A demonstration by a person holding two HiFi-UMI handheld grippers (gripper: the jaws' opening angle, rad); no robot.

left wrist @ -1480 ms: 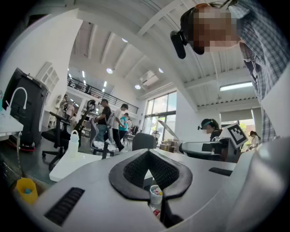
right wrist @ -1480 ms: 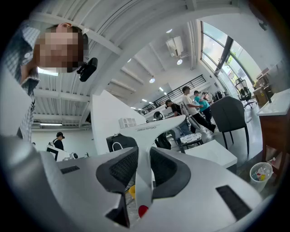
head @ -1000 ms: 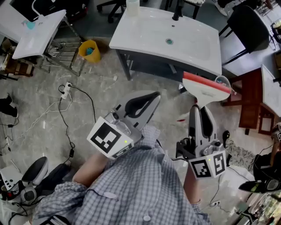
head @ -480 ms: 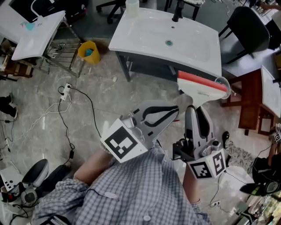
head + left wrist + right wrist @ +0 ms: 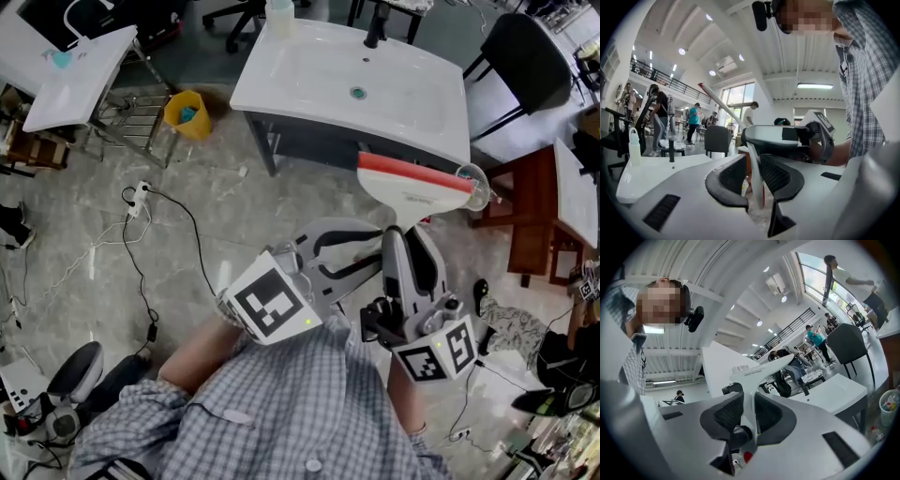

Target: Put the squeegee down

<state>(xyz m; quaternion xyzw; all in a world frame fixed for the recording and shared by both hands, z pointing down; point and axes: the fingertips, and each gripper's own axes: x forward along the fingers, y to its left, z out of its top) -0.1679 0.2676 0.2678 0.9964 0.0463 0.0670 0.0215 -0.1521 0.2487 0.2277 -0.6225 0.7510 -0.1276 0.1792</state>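
The left tongs point(image 5: 373, 248) have swung over, now straddling the squeegee point(image 5: 412, 187) handle.

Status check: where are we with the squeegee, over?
Right gripper shut on squeegee handle, blade toward the sink. Left gripper open, jaws straddling the handle. Squeegee not yet down, held off the floor.

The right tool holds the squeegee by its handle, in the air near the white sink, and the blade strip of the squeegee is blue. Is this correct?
One detail is wrong: the blade strip is red, not blue, as the head view shows. The rest stands: the right tool holds the squeegee by its handle, in the air near the white sink.
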